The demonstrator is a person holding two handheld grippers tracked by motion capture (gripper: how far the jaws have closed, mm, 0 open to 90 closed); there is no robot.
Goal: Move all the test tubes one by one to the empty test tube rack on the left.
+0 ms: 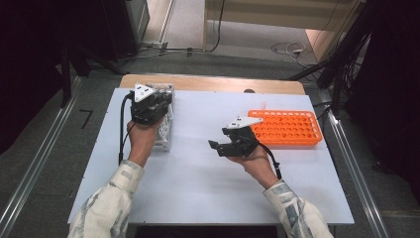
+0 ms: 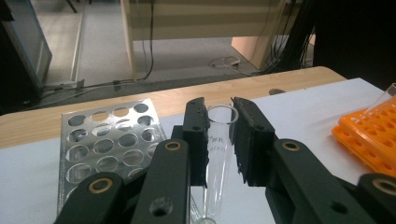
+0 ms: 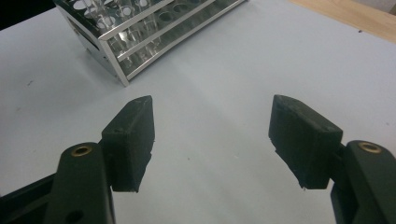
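My left gripper (image 2: 219,112) is shut on a clear glass test tube (image 2: 218,154), which stands upright between the black pads with its rim level with the fingertips. Just left of it lies a metal test tube rack (image 2: 107,144) with rows of round holes. From above, the left gripper (image 1: 157,101) hovers over that metal rack (image 1: 164,134) at the table's far left. My right gripper (image 1: 217,147) is open over the middle of the white table, jaws pointing left. Nothing sits between its pads (image 3: 133,126), and the metal rack (image 3: 140,32) holding several glass tubes lies beyond them.
An orange plastic tube rack (image 1: 285,128) sits at the far right of the white table (image 1: 198,178); a clear tube (image 2: 385,100) stands at its near corner. A wooden edge (image 1: 213,83) borders the table's far side. Cables lie on the floor behind.
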